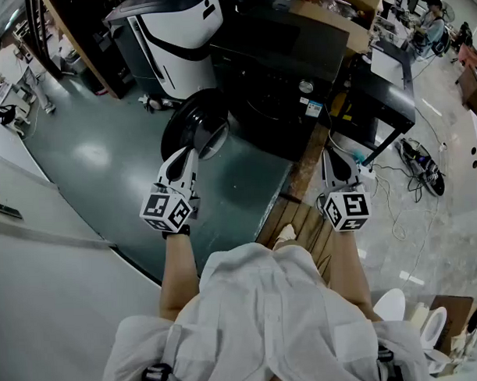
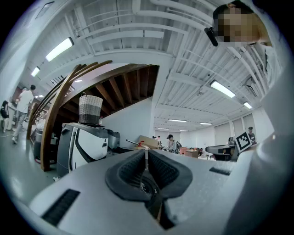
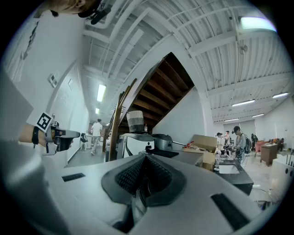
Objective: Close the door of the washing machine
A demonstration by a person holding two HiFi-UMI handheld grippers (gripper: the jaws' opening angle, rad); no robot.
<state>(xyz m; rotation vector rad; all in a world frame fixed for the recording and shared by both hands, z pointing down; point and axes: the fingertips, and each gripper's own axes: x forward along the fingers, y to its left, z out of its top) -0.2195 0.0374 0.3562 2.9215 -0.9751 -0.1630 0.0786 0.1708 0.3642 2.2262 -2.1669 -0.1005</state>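
Observation:
The black washing machine (image 1: 285, 75) stands ahead of me on the floor. Its round door (image 1: 191, 126) hangs open to the left of the drum opening. My left gripper (image 1: 192, 155) is held level just below the door's lower edge; whether it touches the door I cannot tell. Its jaws are shut and empty, as the left gripper view shows (image 2: 146, 153). My right gripper (image 1: 331, 155) hovers to the right, near the machine's front right corner. It is shut too, with nothing between its fingers (image 3: 144, 158).
A white and black appliance (image 1: 182, 39) with a wicker basket (image 2: 90, 109) on top stands left of the washer. A black table (image 1: 388, 102) and cables (image 1: 421, 168) are at the right. Wooden boards (image 1: 302, 215) lie underfoot. People stand far off.

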